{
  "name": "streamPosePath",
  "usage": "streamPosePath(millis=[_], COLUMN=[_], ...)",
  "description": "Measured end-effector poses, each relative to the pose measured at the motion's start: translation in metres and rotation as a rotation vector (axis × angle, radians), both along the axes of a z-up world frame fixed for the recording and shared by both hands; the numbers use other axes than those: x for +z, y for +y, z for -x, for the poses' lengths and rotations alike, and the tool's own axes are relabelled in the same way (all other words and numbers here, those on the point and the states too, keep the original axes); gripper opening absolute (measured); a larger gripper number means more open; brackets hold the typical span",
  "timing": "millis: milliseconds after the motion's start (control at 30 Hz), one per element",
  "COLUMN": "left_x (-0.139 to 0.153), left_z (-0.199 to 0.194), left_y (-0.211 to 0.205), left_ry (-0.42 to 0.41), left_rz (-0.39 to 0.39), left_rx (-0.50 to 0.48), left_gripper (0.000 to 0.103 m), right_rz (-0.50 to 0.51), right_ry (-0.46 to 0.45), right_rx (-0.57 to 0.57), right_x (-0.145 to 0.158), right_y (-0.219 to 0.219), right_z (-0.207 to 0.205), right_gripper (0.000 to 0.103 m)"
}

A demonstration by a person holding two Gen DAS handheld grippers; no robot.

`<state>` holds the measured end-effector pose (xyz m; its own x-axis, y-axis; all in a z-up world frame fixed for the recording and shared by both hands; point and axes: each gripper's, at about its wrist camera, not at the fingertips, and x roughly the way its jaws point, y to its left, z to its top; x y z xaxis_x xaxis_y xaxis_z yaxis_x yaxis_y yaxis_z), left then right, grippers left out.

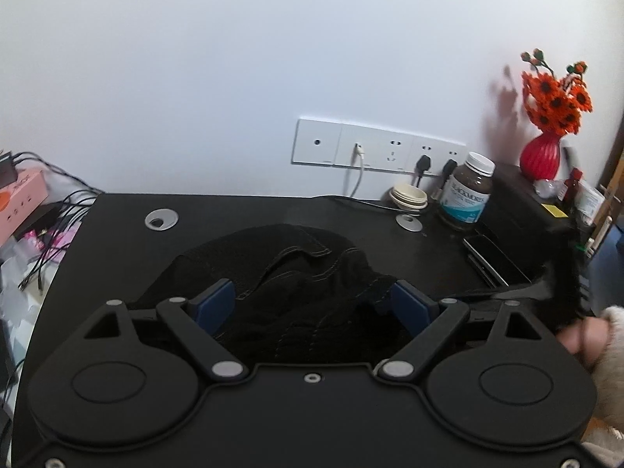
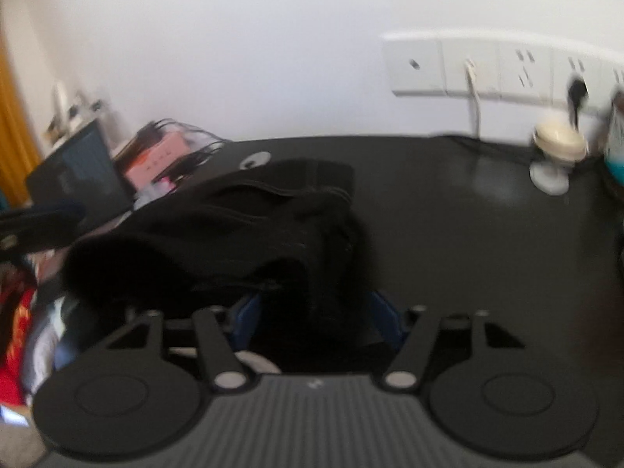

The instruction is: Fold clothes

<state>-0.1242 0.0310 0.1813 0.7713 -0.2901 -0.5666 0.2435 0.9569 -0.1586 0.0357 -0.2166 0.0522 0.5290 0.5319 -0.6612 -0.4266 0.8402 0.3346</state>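
Observation:
A black garment [image 1: 296, 273] with pale stitched seams lies crumpled on the black desk [image 1: 234, 210]. My left gripper [image 1: 312, 304] hovers over its near part, blue pads [image 1: 214, 306] wide apart, cloth lying between and below them without being pinched. In the blurred right wrist view the same garment [image 2: 253, 226] is bunched up in a heap. A fold of it hangs between the blue pads [image 2: 384, 319] of my right gripper [image 2: 316, 316]; the jaws stand partly apart and do not seem to press on it. A hand in a fluffy pale sleeve [image 1: 600, 335] shows at the right edge.
At the desk's back right stand a supplement bottle [image 1: 466, 191], cream lids [image 1: 409, 197], a black box [image 1: 518, 210] and a red vase of orange flowers [image 1: 542, 156]. Wall sockets [image 1: 374, 146] with plugged cables lie behind. Tangled cables [image 1: 58, 210] and a pink box [image 1: 23, 199] sit off the left edge.

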Motion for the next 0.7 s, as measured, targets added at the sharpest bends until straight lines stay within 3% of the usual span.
streamPosePath(millis=[67,200,333,500,700], left_x=[0.003,0.015,0.021,0.009,-0.001], left_z=[0.0,0.001,0.005,0.004,-0.004], left_y=[-0.002,-0.012,-0.031,-0.057,-0.064], left_ry=[0.002,0.005,-0.027,-0.034,-0.076], left_rz=[0.01,0.064,0.026,-0.159,-0.327], left_rx=[-0.023,-0.112,-0.193,-0.214,-0.083], left_gripper=[0.089,0.089,0.089,0.085,0.085], right_rz=[-0.124,-0.412,-0.611,-0.675,-0.685], right_ry=[0.079,0.225,0.234,0.243,0.207], right_rx=[-0.063,-0.183,-0.125,-0.044,0.09], right_x=[-0.007,-0.013,0.01,0.029,0.047], right_y=[-0.008,-0.027,-0.037,-0.025,-0.008], right_z=[-0.011,-0.03,-0.034,-0.037,-0.025], right_gripper=[0.009,0.009,0.009,0.009,0.009])
